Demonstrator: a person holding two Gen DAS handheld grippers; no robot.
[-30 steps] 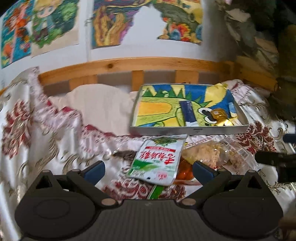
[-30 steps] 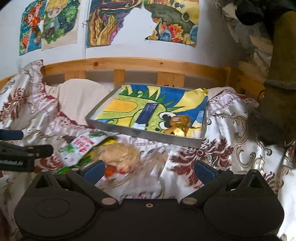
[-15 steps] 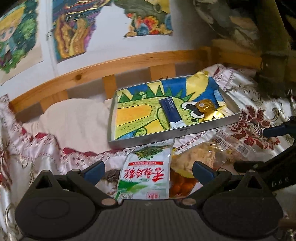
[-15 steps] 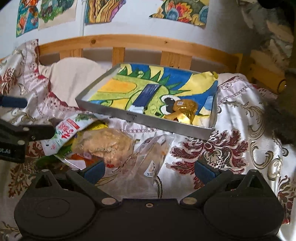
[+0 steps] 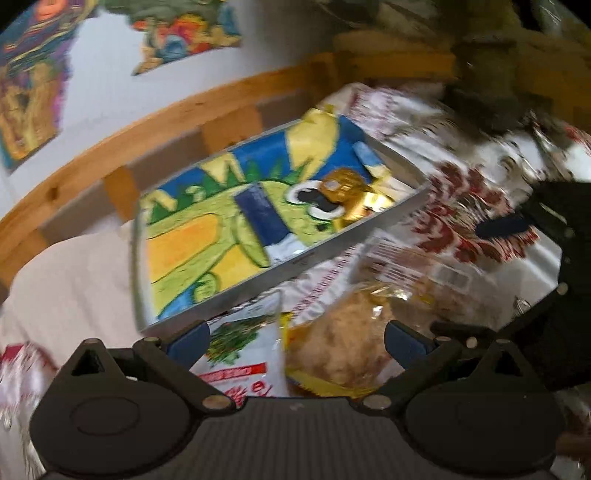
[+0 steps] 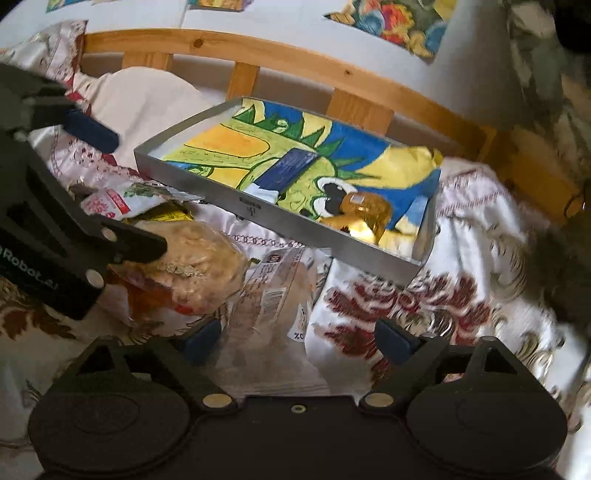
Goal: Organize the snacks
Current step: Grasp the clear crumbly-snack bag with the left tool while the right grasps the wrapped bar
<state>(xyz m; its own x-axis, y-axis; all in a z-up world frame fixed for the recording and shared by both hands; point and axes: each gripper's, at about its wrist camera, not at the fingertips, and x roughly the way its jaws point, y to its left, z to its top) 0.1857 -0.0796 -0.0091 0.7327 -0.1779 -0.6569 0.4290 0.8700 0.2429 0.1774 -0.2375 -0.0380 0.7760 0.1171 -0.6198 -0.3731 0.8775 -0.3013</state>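
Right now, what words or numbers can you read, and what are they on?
"Robot.AI": on the left gripper's black body.
"%0": on the clear packet.
Red characters on the white-green packet: too blurred.
Tray front mark: too small.

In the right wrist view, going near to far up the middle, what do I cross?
right gripper → clear snack packet → grey tray → dark blue packet in the tray → wooden rail → white wall.
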